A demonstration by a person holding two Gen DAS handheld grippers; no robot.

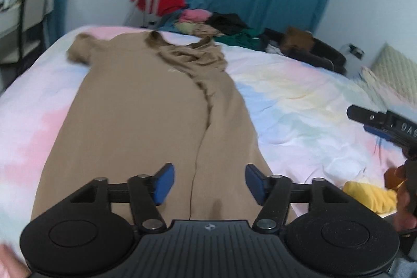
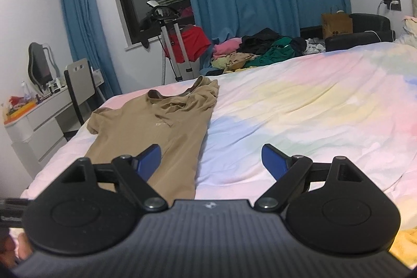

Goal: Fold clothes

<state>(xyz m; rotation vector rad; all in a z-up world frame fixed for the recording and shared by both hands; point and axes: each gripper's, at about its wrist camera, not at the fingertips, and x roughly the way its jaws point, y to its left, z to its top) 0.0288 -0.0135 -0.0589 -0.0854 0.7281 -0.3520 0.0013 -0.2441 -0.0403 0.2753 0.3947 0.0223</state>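
Observation:
A tan T-shirt (image 1: 135, 108) (image 2: 156, 127) lies flat on the bed, collar at the far end. Its right side is folded lengthwise over the middle, and the left sleeve (image 1: 80, 48) sticks out. My left gripper (image 1: 209, 183) hovers over the shirt's near hem with its blue pads apart and nothing pinched between them. My right gripper (image 2: 211, 160) is open over the shirt's right edge and the bare bedcover, holding nothing. In the left wrist view one of its fingers (image 1: 365, 116) shows at the right edge.
The bed has a pastel cover (image 1: 299, 100) (image 2: 312, 100). A pile of clothes (image 1: 213, 25) (image 2: 260, 51) sits at its far edge. A yellow garment (image 1: 370, 196) lies near right. A desk (image 2: 47, 116) and chair (image 2: 78, 85) stand left, with a steamer stand (image 2: 179, 51) behind.

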